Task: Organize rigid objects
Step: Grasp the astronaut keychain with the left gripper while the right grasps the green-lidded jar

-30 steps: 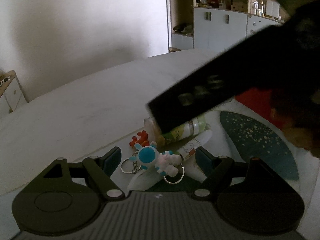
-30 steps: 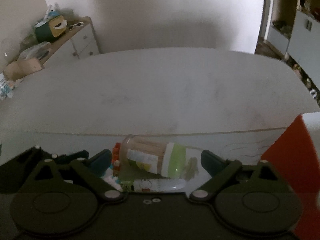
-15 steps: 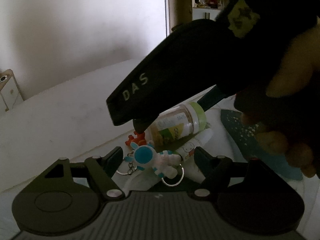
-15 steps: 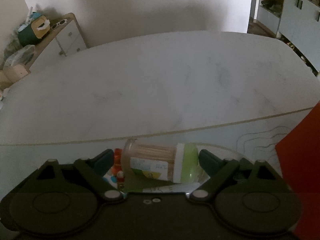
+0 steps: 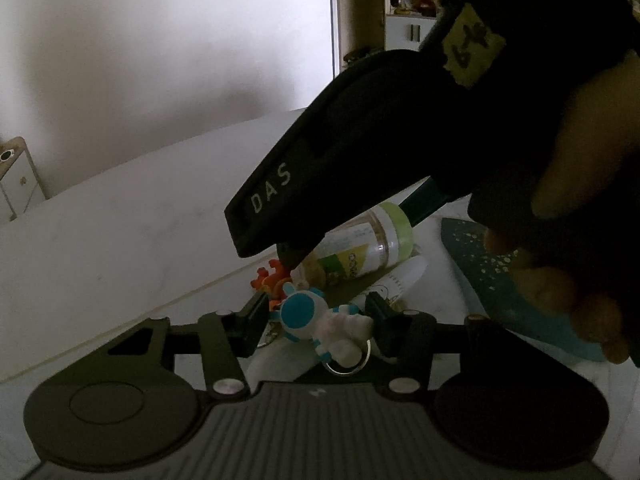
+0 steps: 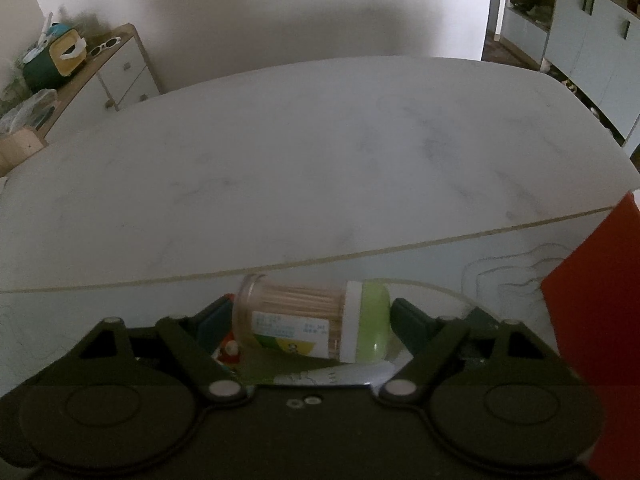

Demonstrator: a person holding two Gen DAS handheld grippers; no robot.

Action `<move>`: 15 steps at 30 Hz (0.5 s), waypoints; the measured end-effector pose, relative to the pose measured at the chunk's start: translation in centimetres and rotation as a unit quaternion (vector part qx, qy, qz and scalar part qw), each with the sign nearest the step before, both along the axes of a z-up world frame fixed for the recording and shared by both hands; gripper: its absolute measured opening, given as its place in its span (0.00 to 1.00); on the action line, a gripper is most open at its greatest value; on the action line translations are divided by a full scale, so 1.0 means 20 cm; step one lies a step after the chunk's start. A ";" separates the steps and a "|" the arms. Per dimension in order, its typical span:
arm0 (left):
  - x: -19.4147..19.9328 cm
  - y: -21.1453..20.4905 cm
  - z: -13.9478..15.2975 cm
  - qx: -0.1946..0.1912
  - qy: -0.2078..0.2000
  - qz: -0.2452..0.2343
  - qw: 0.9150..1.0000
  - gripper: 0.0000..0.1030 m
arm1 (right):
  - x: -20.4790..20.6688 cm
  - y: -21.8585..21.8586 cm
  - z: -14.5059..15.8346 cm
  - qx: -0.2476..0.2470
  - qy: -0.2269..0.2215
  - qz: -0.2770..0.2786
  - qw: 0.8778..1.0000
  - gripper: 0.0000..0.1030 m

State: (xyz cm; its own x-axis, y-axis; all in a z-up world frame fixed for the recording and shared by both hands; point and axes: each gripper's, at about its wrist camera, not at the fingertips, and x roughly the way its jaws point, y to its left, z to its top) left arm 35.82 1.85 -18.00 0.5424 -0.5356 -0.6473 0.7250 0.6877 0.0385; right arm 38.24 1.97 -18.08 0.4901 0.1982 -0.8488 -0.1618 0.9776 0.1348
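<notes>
Astronaut keychain (image 5: 320, 322) near edge of worktop (image 6: 320, 168), pinched between just-closing left tongs (image 5: 316, 318). Toothpick jar (image 6: 312, 322) on its side behind it, bracketed by closing, not yet touching right tongs (image 6: 310, 318). Risks: rolling jar, snagged ring (image 5: 346, 362).

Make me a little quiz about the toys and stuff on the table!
1. True or false: the toothpick jar stands upright.
2. What sits between the left gripper's fingers? A) astronaut keychain B) teddy bear C) toy car
3. What colour is the jar's lid?

Key: 1. False: it lies on its side, between the right gripper's fingers. 2. A. Both grippers' jaws have just been closing around these things. 3. Green.
</notes>
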 end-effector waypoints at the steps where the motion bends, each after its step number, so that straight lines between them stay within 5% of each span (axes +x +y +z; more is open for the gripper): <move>1: 0.00 0.00 0.00 0.000 0.000 0.000 1.000 0.51 | -0.01 -0.01 0.01 0.001 -0.001 0.001 1.000 0.82; 15: -0.06 0.04 0.08 -0.015 0.005 0.013 1.000 0.51 | -0.13 -0.15 0.19 0.044 -0.040 -0.008 0.998 0.82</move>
State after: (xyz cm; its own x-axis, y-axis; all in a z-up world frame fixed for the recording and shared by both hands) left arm 34.71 2.65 -16.37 0.5492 -0.5415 -0.6366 0.7076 0.7066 0.0094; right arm 35.56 -0.98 -14.27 0.5598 0.2625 -0.7860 -0.1610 0.9649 0.2076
